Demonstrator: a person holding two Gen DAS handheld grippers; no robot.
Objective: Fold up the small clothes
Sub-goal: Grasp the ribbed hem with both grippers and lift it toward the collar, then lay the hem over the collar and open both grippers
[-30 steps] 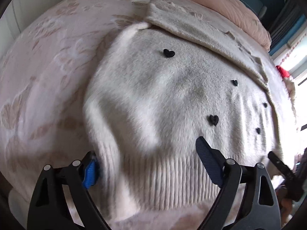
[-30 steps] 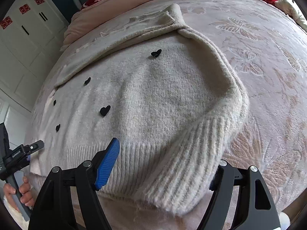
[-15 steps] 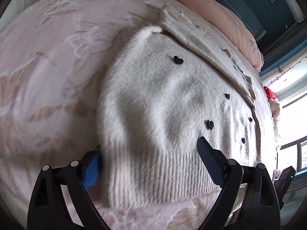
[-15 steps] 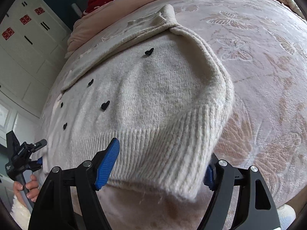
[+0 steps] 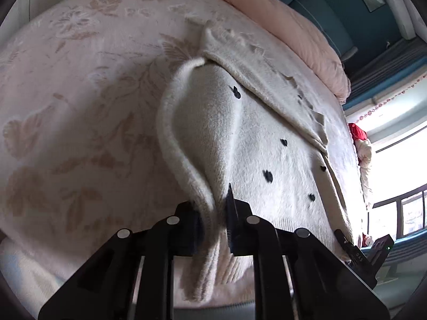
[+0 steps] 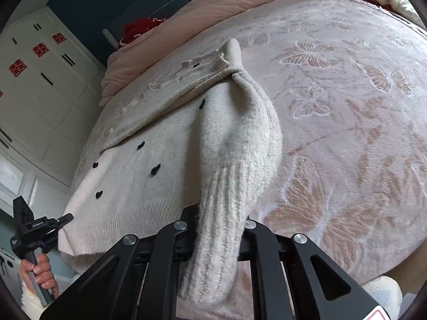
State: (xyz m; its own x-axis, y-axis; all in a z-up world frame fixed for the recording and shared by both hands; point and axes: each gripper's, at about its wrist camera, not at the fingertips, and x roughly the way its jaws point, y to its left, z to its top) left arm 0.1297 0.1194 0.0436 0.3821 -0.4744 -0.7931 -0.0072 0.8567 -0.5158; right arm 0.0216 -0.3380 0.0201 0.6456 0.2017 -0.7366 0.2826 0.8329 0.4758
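A cream knit sweater [image 5: 267, 138] with small black hearts lies on the bed, its sleeves folded across its far end. My left gripper [image 5: 213, 213] is shut on the sweater's left ribbed hem corner, which bunches up between the fingers. In the right wrist view the sweater [image 6: 149, 186] spreads to the left, and my right gripper [image 6: 218, 221] is shut on its right ribbed hem corner, whose fabric hangs down over the fingers. The left gripper also shows at the lower left of the right wrist view [image 6: 64, 217], at the hem's other end.
A pink bedspread [image 5: 80, 106] with butterfly and flower patterns covers the bed. A pink duvet [image 5: 293, 26] is piled at the far end. White cupboards [image 6: 40, 80] stand left in the right wrist view. A red and white garment [image 5: 360, 138] lies by the window.
Both grippers were open with the hem between their fingers. Both have now shut on the hem corners, and the fabric has bunched into ridges between them.
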